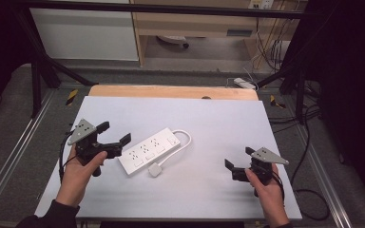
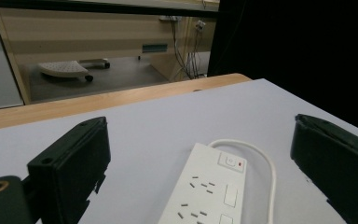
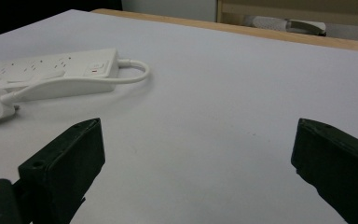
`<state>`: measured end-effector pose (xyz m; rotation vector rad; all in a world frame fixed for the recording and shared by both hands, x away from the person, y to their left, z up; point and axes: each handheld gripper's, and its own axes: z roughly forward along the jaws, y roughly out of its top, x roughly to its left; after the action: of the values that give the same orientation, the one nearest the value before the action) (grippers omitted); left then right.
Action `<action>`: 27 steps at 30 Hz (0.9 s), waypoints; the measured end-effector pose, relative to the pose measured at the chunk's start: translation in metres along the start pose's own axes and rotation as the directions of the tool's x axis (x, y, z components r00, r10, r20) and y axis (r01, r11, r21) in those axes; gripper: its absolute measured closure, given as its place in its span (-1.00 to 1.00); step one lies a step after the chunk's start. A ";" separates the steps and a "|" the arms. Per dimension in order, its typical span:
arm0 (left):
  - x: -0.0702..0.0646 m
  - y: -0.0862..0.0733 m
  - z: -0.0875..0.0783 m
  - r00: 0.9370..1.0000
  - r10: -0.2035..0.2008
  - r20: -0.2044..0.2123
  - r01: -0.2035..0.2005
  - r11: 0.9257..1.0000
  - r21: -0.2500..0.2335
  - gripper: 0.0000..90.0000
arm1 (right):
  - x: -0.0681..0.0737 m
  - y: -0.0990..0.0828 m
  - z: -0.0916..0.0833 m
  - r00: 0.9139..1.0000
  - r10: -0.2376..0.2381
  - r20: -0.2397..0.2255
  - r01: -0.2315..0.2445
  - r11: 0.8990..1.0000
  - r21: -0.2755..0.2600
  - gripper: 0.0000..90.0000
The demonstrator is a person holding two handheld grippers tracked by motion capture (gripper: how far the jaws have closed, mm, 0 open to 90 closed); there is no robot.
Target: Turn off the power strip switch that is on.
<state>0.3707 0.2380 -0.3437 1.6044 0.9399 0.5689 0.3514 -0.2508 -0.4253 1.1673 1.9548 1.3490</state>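
Lying at the middle of the high view, a white power strip (image 1: pixel 149 151) is resting diagonally on the pale table (image 1: pixel 218 128), its cable (image 1: pixel 183 140) looping round to a plug (image 1: pixel 155 170) beside its lower edge. The left gripper (image 1: pixel 114 134), jaws spread wide and holding nothing, is sitting just left of the strip. The left gripper view is bringing out the strip's switch (image 2: pixel 231 162) and sockets between those jaws. The right gripper (image 1: pixel 237 163), also spread and empty, is waiting at lower right, well apart. Beyond the table's wooden far edge (image 1: pixel 171 91), a grey floor (image 1: pixel 161 71) and wooden furniture (image 1: pixel 195 23) are filling the top.
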 end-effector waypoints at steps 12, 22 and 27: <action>-0.007 -0.002 0.016 1.000 0.012 0.007 -0.012 1.000 0.008 -0.87 | -0.001 0.000 -0.001 1.000 0.002 -0.003 -0.002 1.000 0.000 -0.93; -0.008 -0.005 0.025 1.000 0.007 0.011 -0.008 1.000 0.015 -0.86 | -0.001 0.000 0.000 1.000 0.004 -0.001 -0.004 1.000 -0.001 -0.93; -0.010 -0.005 0.030 1.000 0.006 0.012 -0.006 1.000 0.015 -0.81 | -0.001 0.000 0.000 1.000 0.005 -0.003 -0.005 1.000 -0.001 -0.93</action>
<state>0.3869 0.2130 -0.3550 1.6233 0.9331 0.5573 0.3515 -0.2517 -0.4254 1.1711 1.9545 1.3549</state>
